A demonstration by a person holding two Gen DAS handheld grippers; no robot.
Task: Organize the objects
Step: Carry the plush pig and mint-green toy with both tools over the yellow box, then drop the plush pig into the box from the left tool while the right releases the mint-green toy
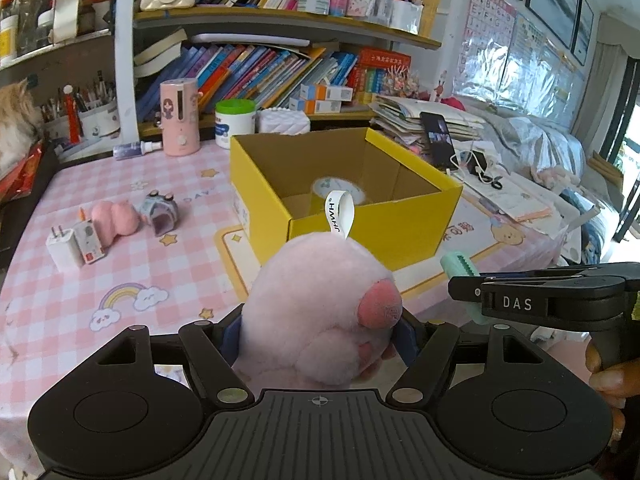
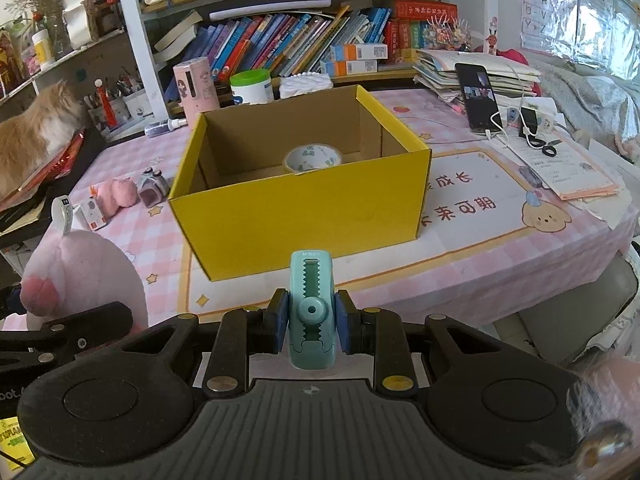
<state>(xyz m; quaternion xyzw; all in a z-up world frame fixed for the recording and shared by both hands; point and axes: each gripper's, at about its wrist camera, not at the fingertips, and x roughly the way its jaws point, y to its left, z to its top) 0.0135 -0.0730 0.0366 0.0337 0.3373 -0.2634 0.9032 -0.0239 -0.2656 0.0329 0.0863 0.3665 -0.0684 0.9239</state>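
Pink plush toy (image 1: 320, 312) sits clamped between the blue pads of the left gripper (image 1: 320, 336), its white loop tag (image 1: 341, 213) sticking up, a darker pink snout patch facing right in the left wrist view — jaws stand fairly wide, pressed into the soft body on both sides. The right gripper (image 2: 311, 322) is closed narrow on a mint-green utility knife (image 2: 311, 312), the toothed slider track and round knob facing the camera, the body upright between the blue pads (image 2: 279, 322). Both held items hang above the near edge of the table, in front of the yellow cardboard box (image 2: 296, 216). The box is open-topped, brown inside, and holds a roll of printed tape (image 2: 312, 159) on its floor near the back wall. The table wears a pink checked cloth (image 1: 132, 264) with stars and a rainbow print. Left of the box lie a second small pink plush (image 1: 114, 218), a grey toy with ears (image 1: 159, 210), a white plug adapter (image 1: 64, 248) and a small white-and-orange carton (image 1: 90, 242) — the adapter and carton touching, the plush just beside them. Behind the box: a pink cylindrical device (image 1: 179, 118), a white tub with a green lid (image 1: 235, 122), and crowded bookshelves (image 1: 260, 68). To the right, a phone (image 2: 476, 98) leans on a paper stack. A furry animal (image 2: 36, 132) sits at the far left.
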